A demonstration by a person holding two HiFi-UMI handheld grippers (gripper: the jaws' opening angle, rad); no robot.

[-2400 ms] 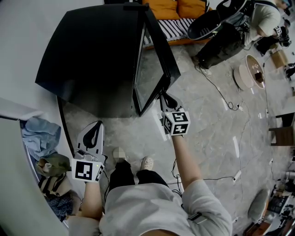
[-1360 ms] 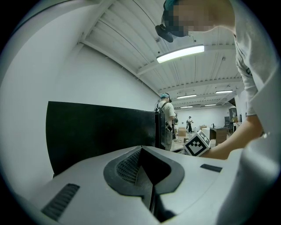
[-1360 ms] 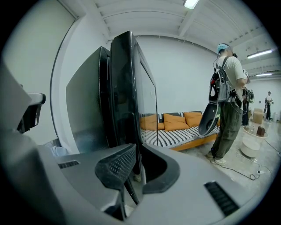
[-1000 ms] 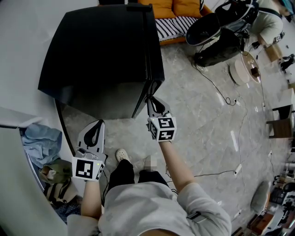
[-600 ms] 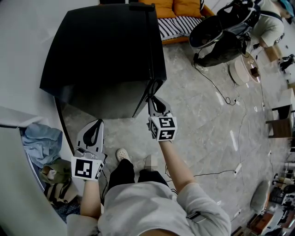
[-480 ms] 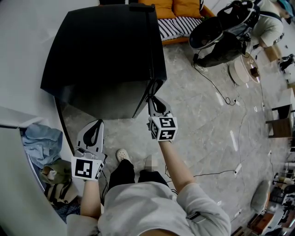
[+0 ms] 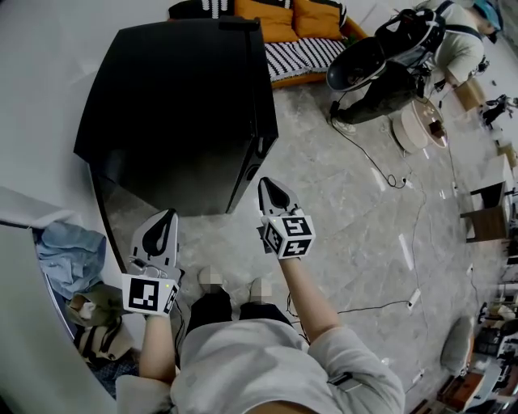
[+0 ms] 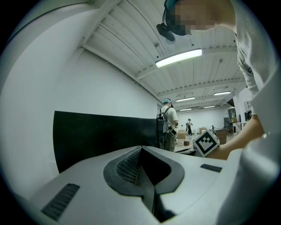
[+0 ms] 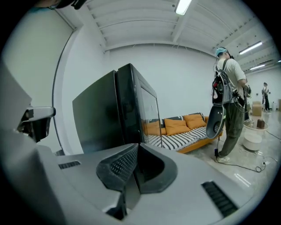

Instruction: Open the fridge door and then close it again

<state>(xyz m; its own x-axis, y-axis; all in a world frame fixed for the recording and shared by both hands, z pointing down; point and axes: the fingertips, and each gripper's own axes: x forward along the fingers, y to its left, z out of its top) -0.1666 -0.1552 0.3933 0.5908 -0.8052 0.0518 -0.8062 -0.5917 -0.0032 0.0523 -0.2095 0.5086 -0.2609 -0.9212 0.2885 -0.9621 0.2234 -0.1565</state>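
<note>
The black fridge (image 7: 178, 105) stands against the white wall, and its glass door (image 7: 257, 121) lies flush with the body. My right gripper (image 7: 271, 184) hangs shut and empty a short way in front of the door's lower corner, not touching it. In the right gripper view the fridge (image 9: 114, 118) rises just ahead, left of the closed right gripper (image 9: 136, 147). My left gripper (image 7: 164, 217) is shut on nothing, low by the fridge's left front. The left gripper view has the left gripper (image 8: 140, 151) facing the fridge's dark side (image 8: 101, 136).
A sofa with orange cushions (image 7: 283, 24) stands behind the fridge. A person with a backpack (image 7: 421, 40) stands at the far right near a round white device (image 7: 417, 125). Cables (image 7: 380, 174) trail over the grey floor. Piled clothes (image 7: 69, 251) lie at the left.
The fridge door, open 2.4 s ago, has swung shut. My right gripper has since drawn back from the door's edge and now hangs apart from it. The left gripper barely moved.
</note>
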